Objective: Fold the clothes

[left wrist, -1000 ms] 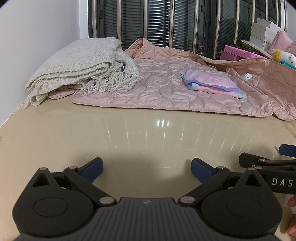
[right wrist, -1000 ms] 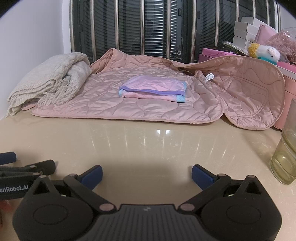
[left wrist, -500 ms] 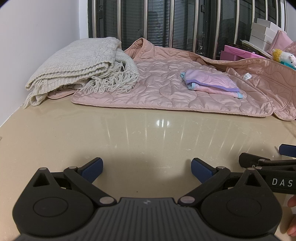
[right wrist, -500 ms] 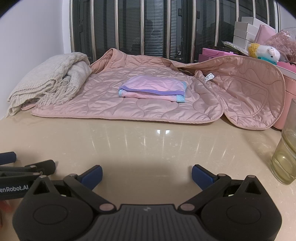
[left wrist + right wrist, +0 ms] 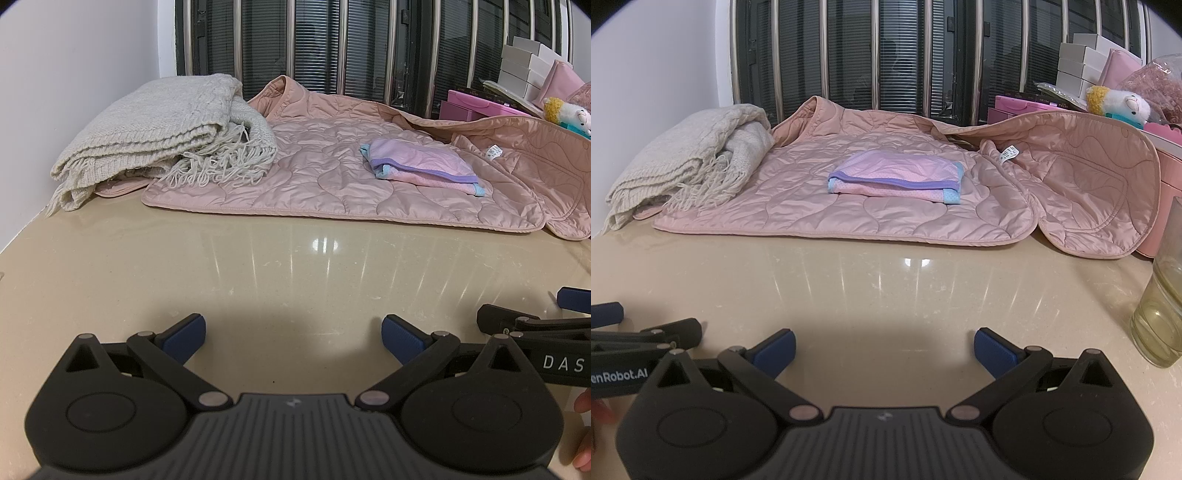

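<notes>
Both claws, left claw (image 5: 291, 334) and right claw (image 5: 884, 345), are wide apart over the table (image 5: 886, 295). A folded pink cloth (image 5: 895, 177) lies on the pink jacket (image 5: 798, 199) at the far edge.

My two wrist views sit low over the beige countertop (image 5: 295, 266), side by side, facing the barred window (image 5: 886, 55). Both share the pink quilted jacket (image 5: 332, 184) (image 5: 849, 192), seen from a little way back.
</notes>
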